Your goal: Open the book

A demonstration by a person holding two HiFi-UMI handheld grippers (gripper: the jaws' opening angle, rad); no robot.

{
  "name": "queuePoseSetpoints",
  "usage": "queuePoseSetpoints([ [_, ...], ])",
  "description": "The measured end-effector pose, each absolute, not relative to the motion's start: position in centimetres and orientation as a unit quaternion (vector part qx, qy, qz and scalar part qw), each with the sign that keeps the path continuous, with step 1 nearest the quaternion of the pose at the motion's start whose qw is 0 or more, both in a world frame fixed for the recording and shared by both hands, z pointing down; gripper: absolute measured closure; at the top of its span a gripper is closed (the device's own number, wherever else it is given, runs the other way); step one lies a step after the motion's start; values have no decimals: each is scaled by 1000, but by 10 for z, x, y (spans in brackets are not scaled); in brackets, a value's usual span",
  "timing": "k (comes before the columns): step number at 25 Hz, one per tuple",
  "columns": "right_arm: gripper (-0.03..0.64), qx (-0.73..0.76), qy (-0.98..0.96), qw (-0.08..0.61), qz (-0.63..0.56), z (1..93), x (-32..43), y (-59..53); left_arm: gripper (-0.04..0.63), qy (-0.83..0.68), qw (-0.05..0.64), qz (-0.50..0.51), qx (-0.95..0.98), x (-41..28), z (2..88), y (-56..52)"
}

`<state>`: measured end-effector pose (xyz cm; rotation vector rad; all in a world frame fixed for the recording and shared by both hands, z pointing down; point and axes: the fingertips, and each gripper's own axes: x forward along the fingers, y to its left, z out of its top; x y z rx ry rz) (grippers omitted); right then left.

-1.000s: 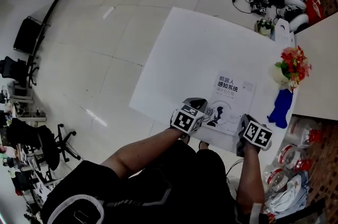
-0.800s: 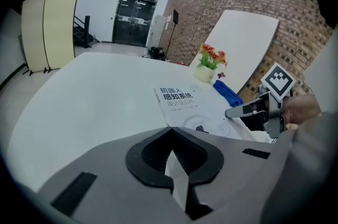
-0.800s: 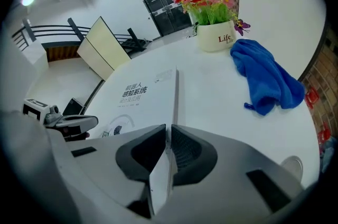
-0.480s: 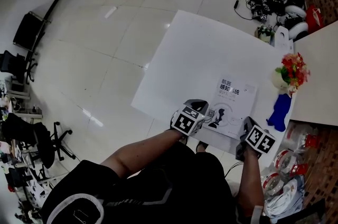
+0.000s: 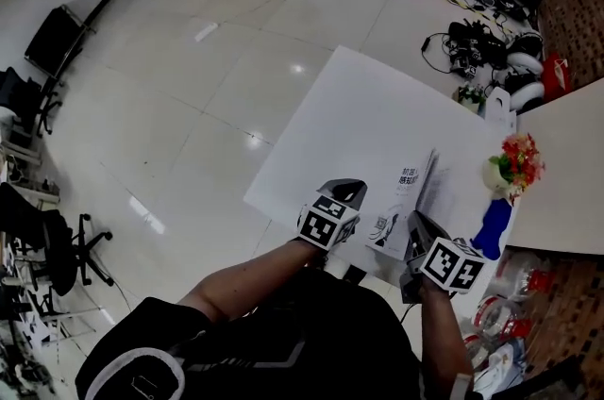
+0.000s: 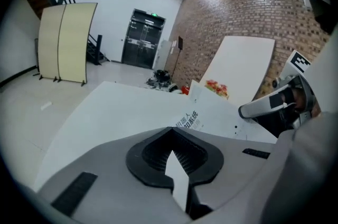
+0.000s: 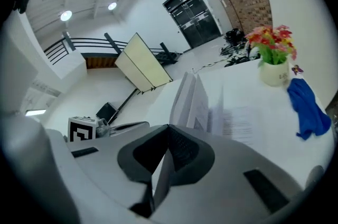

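Observation:
A white paperback book (image 5: 404,200) lies near the front edge of the white table (image 5: 349,115). Its front cover stands lifted, about upright, with pages fanning under it (image 7: 190,96). My right gripper (image 5: 415,226) is at the book's near right corner, jaws shut on a thin sheet (image 7: 161,165) that looks like the cover. At the book's near left corner, my left gripper (image 5: 351,191) is shut with a white sliver of the book between its jaws (image 6: 177,165). The printed title (image 6: 193,121) shows beyond the jaws.
A white vase of red flowers (image 5: 510,167) and a blue cloth (image 5: 489,228) sit on the table's right edge. A second pale table (image 5: 566,172) adjoins at right. Cables and gear (image 5: 481,30) lie on the floor beyond. Office chairs (image 5: 47,247) stand far left.
The cover was flat a second ago and now stands raised. My right gripper has moved left and up with it. The left gripper has stayed at the book's left corner.

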<state>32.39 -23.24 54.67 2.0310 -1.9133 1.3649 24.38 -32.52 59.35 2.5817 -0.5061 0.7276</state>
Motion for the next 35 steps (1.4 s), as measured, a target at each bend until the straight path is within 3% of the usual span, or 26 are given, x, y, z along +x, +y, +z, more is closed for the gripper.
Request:
queuePoseSetpoints([
  [8, 616, 594, -662, 64, 452, 550, 245, -298, 600, -256, 221, 192, 921, 179, 551, -380],
  [22, 615, 523, -654, 233, 495, 668, 163, -354, 600, -340, 258, 171, 888, 71, 558, -410],
  [30, 600, 500, -659, 256, 500, 696, 146, -360, 600, -330, 262, 165, 892, 63, 556, -408],
  [35, 600, 507, -677, 210, 491, 673, 153, -365, 600, -313, 252, 145, 904, 78, 540, -413],
])
